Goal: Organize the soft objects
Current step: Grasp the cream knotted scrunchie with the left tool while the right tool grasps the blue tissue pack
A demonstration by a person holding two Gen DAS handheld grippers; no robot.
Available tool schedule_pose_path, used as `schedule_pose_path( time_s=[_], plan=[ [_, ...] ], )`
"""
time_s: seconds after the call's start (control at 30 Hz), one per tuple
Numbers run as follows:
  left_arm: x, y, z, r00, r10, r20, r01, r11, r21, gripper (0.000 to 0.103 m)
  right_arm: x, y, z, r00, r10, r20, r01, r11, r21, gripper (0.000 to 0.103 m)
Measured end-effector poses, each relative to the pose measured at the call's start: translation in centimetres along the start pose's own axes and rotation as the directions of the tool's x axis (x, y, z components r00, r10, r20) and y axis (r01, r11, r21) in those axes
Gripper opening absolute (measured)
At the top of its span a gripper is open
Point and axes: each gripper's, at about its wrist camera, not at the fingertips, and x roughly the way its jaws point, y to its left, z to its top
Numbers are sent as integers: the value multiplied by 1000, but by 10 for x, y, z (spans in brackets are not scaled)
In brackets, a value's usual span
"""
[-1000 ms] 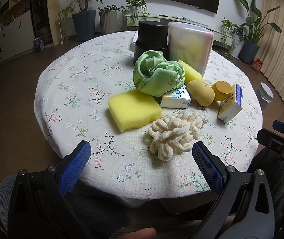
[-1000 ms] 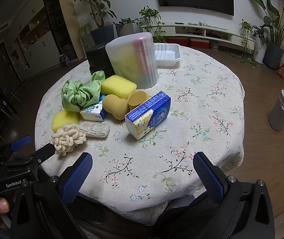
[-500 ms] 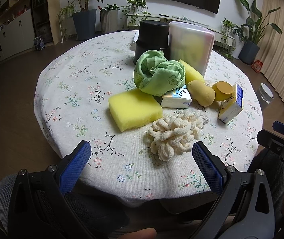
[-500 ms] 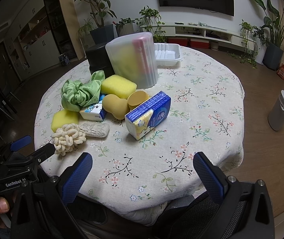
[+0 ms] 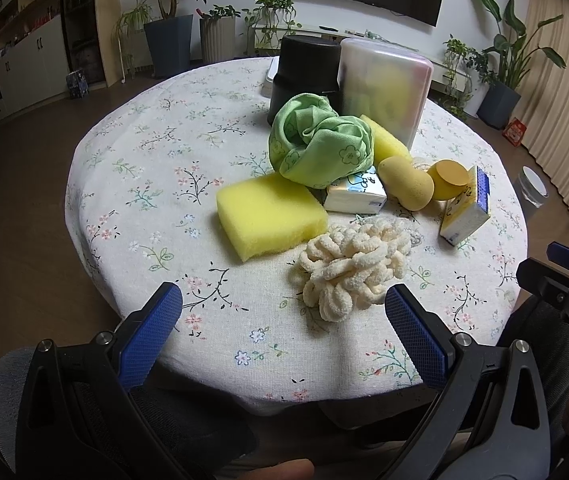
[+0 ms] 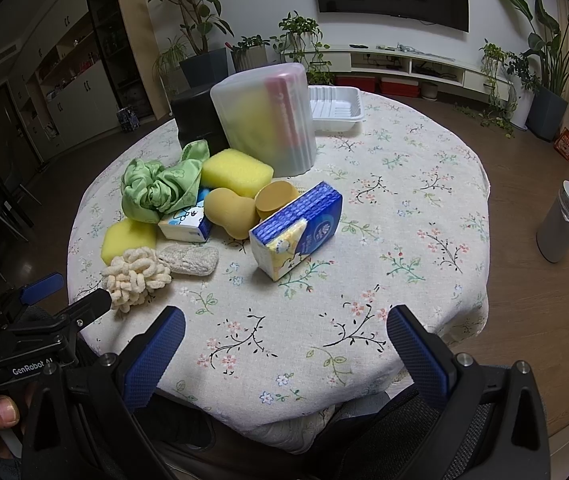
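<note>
Through the left wrist camera, your left gripper (image 5: 282, 312) hung with its fingers spread wide and empty at the table's near edge; the cream chenille knot (image 5: 354, 270) lay just ahead, slightly right of centre, nearer this hand than the other. Through the right wrist camera, your right gripper (image 6: 284, 332) was equally open and empty, the blue tissue pack (image 6: 296, 236) ahead, its long axis probably running away rightward.

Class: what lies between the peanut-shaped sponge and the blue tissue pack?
A round tan sponge sits between peanut-shaped sponge and blue tissue pack, clearest in the right wrist view.
</note>
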Motion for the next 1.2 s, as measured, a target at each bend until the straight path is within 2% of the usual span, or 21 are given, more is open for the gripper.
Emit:
schedule_pose_path(
  time_s=[0.27, 0.57, 0.73, 0.8, 0.83, 0.9, 0.93, 1.03, 1.2],
  plan=[
    [8, -9, -7, 1000, -6, 24, 4, 997, 77, 101, 6, -15, -3, 1000, -16, 3, 16, 1000, 15, 103],
    [27, -19, -3, 992, -124, -23, 125, 989, 80, 101, 39, -30, 18, 999, -2, -44, 3, 1000, 16, 103],
    [28, -23, 1, 989, -144, 15, 142, 986, 84, 99, 62, -20, 29, 996, 50, -76, -49, 999, 7, 101],
    [30, -21, 3, 987, -160, 23, 158, 985, 66, 95, 69, -19, 32, 995, 57, -81, -56, 998, 7, 99],
    [32, -20, 4, 987, -158, 18, 156, 986, 64, 94, 72, -18, 33, 995, 57, -85, -57, 998, 7, 98],
    [35, -22, 5, 988, -151, 7, 150, 985, 79, 81, 77, -19, 35, 995, 47, -92, -46, 999, 12, 95],
    [36, -24, 5, 988, -151, 4, 150, 984, 92, 78, 80, -21, 36, 995, 41, -96, -39, 999, 20, 95],
    [36, -31, 4, 990, -136, 26, 132, 982, 137, 77, 85, -26, 38, 995, 43, -94, -39, 998, 47, 94],
    [28, -40, 2, 989, -68, 128, 38, 974, 225, 78, 93, -26, 37, 994, 39, -98, -34, 998, 46, 91]
  ],
)
